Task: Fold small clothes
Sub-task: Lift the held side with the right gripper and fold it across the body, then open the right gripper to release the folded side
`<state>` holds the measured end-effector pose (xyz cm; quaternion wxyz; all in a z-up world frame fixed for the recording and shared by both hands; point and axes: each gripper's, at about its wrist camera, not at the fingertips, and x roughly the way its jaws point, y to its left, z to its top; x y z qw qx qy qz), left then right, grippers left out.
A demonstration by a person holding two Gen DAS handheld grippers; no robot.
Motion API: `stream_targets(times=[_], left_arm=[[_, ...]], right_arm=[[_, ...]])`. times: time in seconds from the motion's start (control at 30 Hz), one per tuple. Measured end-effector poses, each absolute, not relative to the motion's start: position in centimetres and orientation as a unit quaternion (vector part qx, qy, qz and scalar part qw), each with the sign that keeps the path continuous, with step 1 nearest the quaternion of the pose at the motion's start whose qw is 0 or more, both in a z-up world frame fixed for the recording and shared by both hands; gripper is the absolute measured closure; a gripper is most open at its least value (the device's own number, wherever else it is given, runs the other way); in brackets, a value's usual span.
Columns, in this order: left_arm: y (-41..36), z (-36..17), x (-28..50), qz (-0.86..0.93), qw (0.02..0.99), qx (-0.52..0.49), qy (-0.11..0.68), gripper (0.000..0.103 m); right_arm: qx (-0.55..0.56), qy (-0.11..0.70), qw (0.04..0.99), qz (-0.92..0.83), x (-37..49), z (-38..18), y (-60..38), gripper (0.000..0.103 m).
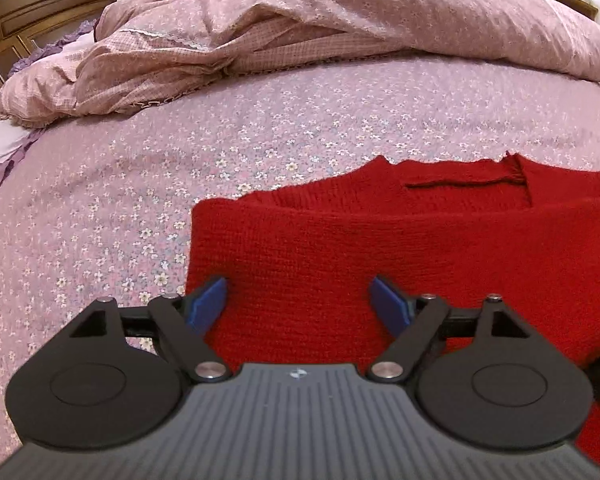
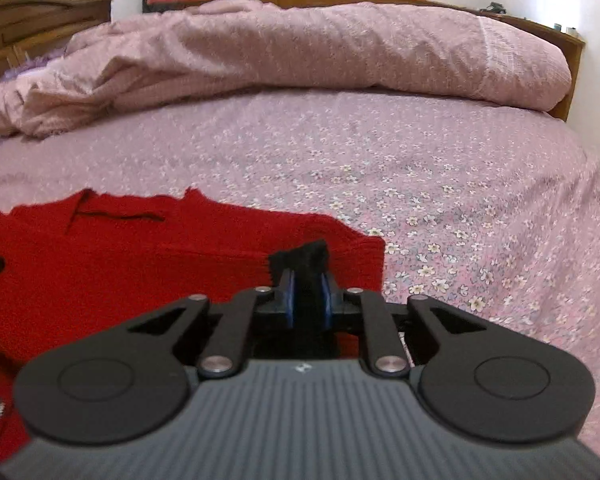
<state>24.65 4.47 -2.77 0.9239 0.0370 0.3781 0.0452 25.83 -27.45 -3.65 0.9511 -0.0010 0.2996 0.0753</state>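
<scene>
Jaws of the left gripper (image 1: 300, 304) are spread wide over the red sweater (image 1: 380, 248), spread at 3 o'clock on the bed (image 1: 220, 128), while a black bit (image 2: 304, 256) is pinched in the right gripper (image 2: 308, 300), perhaps for folding.

text: none legible | left claw (image 1: 298, 296) body: small round emblem, no readable chars | right claw (image 2: 308, 294) body: tiny white mark, too blurred to read | labels/nos.: none
</scene>
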Motion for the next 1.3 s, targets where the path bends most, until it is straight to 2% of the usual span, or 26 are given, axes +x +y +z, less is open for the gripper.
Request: stream_targets(times=[0.2,0.33,0.53,0.6,0.63,0.8,0.83,0.87,1.3], left_arm=[[5.1,-2.9,25.1,0.043,0.923,0.022,0.381,0.017],[5.1,-1.8,24.4,0.050,0.921,0.020,0.387,0.017],[5.8,0.1,21.3,0.055,0.918,-0.008,0.392,0.017],[5.8,0.0,20.7,0.051,0.915,-0.011,0.399,0.017],[5.7,-0.3,20.6,0.050,0.913,-0.007,0.405,0.017],[6.0,-1.9,21.3,0.064,0.908,-0.008,0.414,0.014],[6.2,-2.2,21.6,0.065,0.907,-0.010,0.415,0.012],[6.4,-2.3,21.7,0.067,0.906,-0.015,0.418,0.011],[7.4,0.9,17.5,0.083,0.911,0.003,0.404,0.012]], right_arm=[[0.038,0.304,0.948,0.091,26.0,-3.6,-28.5,0.081],[0.057,0.299,0.950,0.076,24.7,-2.2,-28.8,0.072],[0.039,0.264,0.959,0.097,20.7,0.0,-28.1,0.069],[0.037,0.262,0.958,0.110,20.1,0.2,-27.9,0.063],[0.037,0.266,0.957,0.111,20.1,0.0,-27.8,0.059],[0.029,0.312,0.945,0.095,21.5,-3.0,-27.3,0.059],[0.027,0.307,0.947,0.094,21.6,-3.7,-27.3,0.057],[0.013,0.299,0.950,0.090,21.7,-4.1,-27.2,0.050],[0.073,0.303,0.947,0.081,19.4,-1.7,-29.1,0.048]])
